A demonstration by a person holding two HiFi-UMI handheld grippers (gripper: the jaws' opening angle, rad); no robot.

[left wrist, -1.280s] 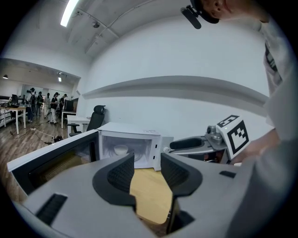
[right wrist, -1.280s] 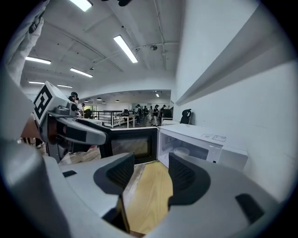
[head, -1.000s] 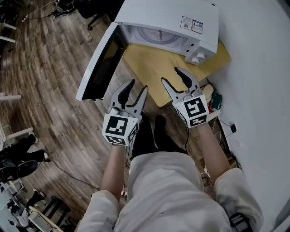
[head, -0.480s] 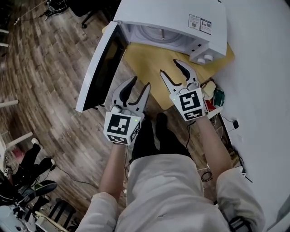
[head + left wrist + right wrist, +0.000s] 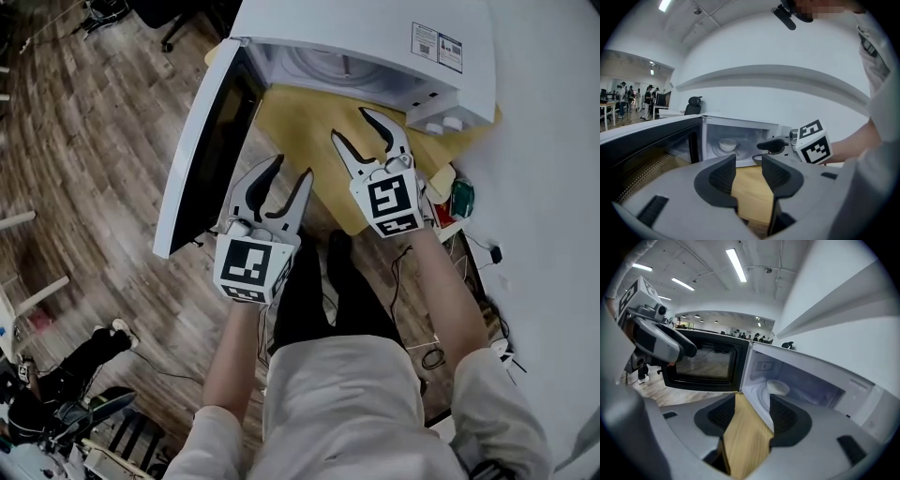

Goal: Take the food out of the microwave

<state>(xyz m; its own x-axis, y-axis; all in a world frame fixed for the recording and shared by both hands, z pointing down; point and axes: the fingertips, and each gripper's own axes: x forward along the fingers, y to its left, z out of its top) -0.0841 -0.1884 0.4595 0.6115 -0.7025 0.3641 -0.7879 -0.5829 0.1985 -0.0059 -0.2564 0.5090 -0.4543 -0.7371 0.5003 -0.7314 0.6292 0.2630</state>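
A white microwave (image 5: 375, 42) stands on a light wooden table (image 5: 319, 131), its door (image 5: 202, 141) swung wide open to the left. Inside on the turntable sits a small white bowl (image 5: 778, 387), also visible as the bowl (image 5: 727, 144) in the left gripper view. My left gripper (image 5: 279, 183) is open, in front of the door and off the table's near edge. My right gripper (image 5: 367, 136) is open over the table, just before the microwave's opening. Neither holds anything.
A wooden floor (image 5: 84, 159) spreads to the left. Cables and small items (image 5: 450, 202) lie by the table's right corner next to a white wall (image 5: 544, 187). Chairs and people stand far off in the office (image 5: 628, 98).
Both grippers have stayed open and edged slightly toward the microwave. The head view has shifted, so the microwave sits further right and higher in the picture.
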